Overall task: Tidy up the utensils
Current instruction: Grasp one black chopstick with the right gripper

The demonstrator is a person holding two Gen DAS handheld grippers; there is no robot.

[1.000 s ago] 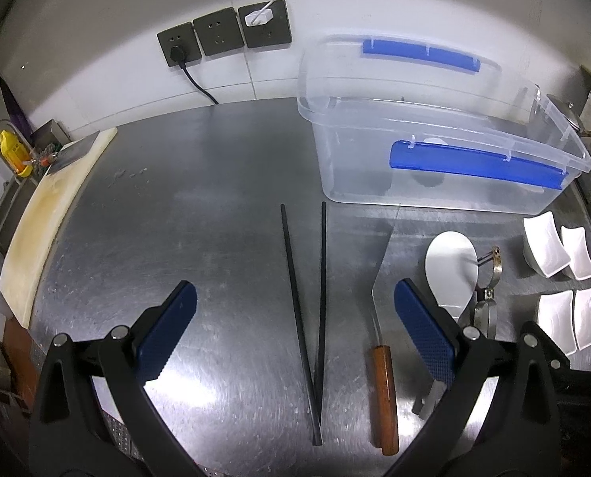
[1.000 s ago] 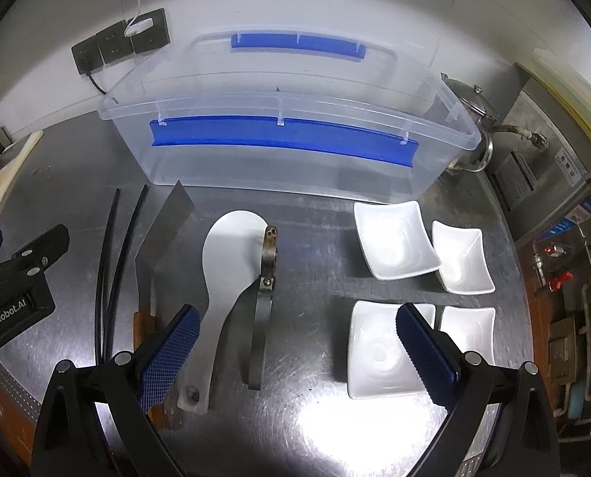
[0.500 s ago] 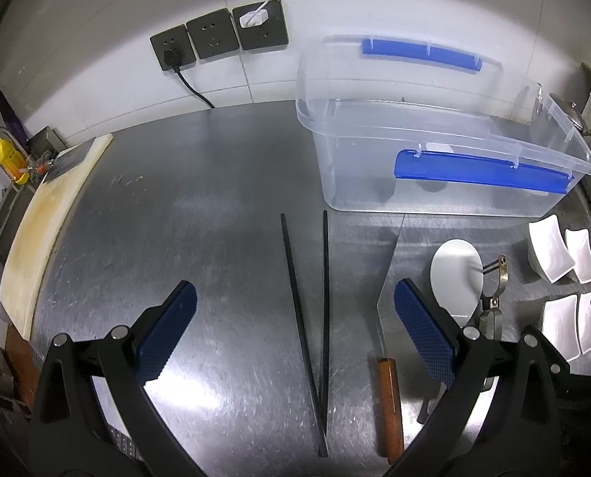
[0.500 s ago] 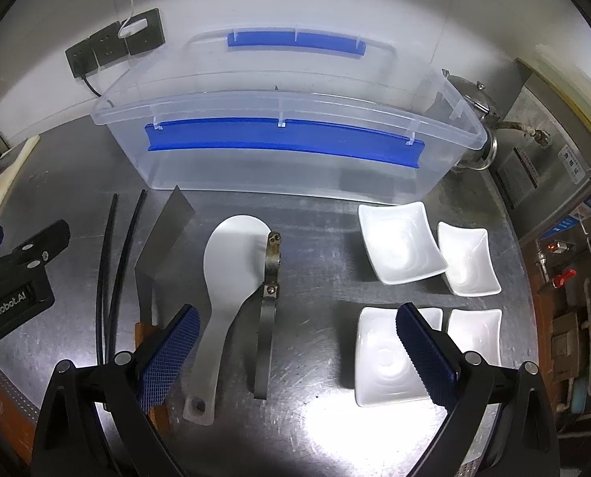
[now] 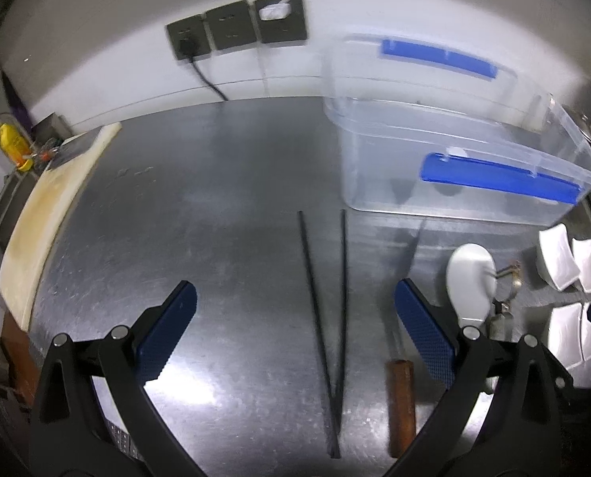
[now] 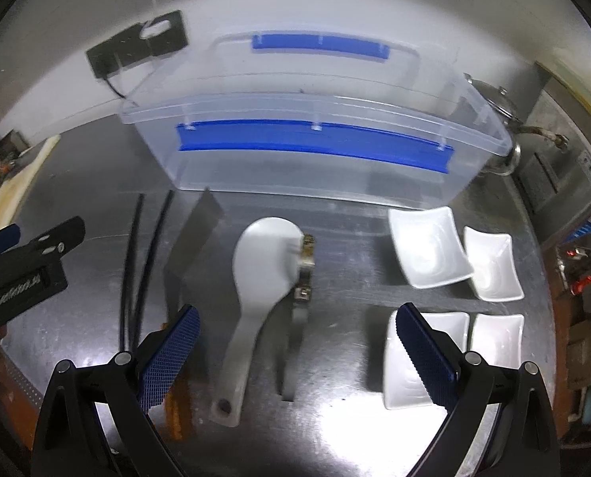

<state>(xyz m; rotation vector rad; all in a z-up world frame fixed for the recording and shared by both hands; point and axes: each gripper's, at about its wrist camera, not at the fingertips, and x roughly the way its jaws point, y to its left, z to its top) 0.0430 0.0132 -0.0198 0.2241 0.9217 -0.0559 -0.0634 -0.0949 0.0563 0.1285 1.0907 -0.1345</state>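
Nothing has been put away yet: the clear box [image 6: 315,167] at 12 o'clock looks empty, the chopsticks [image 5: 327,302], scraper [image 6: 194,238], white spoon [image 6: 255,278] and tongs [image 6: 299,310] are left lying on the table [image 5: 216,218], and the left gripper [image 5: 295,330] and right gripper [image 6: 295,353] are both spread wide with nothing held.

dim overhead light | white glare on steel counter [image 5: 184,391] | motion blur | fisheye edges dark

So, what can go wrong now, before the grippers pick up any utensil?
1. The chopsticks are thin and lie flat on the steel counter; the open left gripper may slip off or take only one.
2. The white rice paddle touches the metal tongs, so the open right gripper may drag both.
3. The scraper lies close to the chopsticks.
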